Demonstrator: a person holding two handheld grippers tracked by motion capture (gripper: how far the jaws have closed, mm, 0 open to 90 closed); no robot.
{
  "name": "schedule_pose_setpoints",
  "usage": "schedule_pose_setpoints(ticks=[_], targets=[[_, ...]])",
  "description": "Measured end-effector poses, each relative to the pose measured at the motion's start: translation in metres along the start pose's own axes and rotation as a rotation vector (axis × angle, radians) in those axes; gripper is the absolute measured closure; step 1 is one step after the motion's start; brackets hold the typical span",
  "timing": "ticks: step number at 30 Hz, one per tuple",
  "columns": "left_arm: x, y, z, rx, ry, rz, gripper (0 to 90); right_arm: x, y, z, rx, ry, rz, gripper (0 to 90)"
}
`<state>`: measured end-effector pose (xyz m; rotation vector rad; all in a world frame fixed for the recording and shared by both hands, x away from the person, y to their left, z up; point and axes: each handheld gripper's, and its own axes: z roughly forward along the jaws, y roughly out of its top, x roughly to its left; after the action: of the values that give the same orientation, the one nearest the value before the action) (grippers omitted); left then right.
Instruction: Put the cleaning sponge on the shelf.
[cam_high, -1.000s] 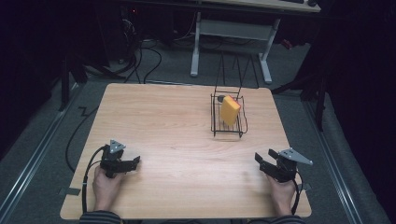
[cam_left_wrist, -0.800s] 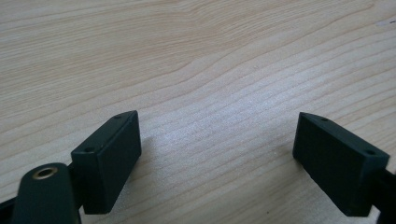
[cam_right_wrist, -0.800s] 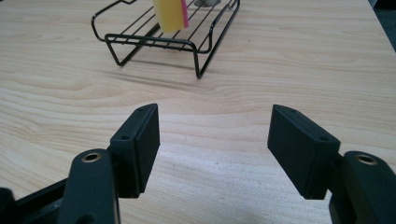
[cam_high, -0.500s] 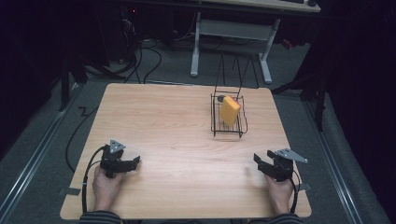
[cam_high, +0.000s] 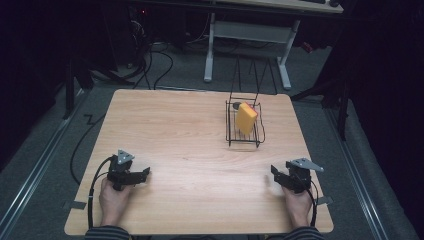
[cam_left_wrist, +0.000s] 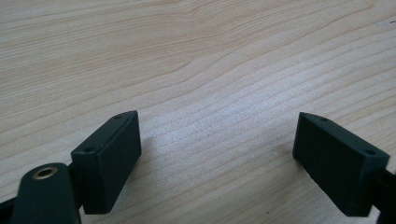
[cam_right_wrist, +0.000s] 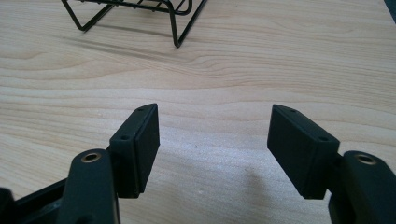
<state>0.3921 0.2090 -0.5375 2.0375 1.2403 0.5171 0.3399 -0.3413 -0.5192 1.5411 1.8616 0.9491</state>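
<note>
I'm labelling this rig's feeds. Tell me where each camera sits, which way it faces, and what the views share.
High view: fixed above the person's side, looking forward and down on the table; both hands, the left gripper and right gripper show.
Left gripper view: rides the left gripper, looking along its open jaws at bare wood.
Right gripper view: rides the right gripper, facing the wire basket.
Shared: high and right gripper views both show the basket; all three show the tabletop.
</note>
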Motion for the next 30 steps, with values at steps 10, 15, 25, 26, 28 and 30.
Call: schedule_pose_setpoints(ticks=[10, 15, 25, 26, 28, 30], targets=[[0.0, 0.0, 0.0, 0.0, 0.0, 0.0, 15.8, 0.002, 0.001, 0.007, 0.031, -0.024, -0.03, 34.4], [0.0, 0.0, 0.0, 0.0, 0.0, 0.0, 15.7, 0.005, 0.002, 0.01, 0.041, -0.028, -0.039, 34.3], [0.0, 0.0, 0.0, 0.0, 0.0, 0.0, 15.7, 0.007, 0.002, 0.016, 0.061, -0.031, -0.057, 34.3], [0.0, 0.0, 0.0, 0.0, 0.0, 0.0, 15.7, 0.007, 0.002, 0.017, 0.063, -0.032, -0.056, 34.3], [0.0, 0.0, 0.0, 0.0, 0.0, 0.0, 15.8, 0.007, 0.001, 0.018, 0.064, -0.033, -0.057, 34.3], [0.0, 0.0, 0.0, 0.0, 0.0, 0.0, 15.8, 0.008, 0.002, 0.019, 0.07, -0.038, -0.06, 34.3]])
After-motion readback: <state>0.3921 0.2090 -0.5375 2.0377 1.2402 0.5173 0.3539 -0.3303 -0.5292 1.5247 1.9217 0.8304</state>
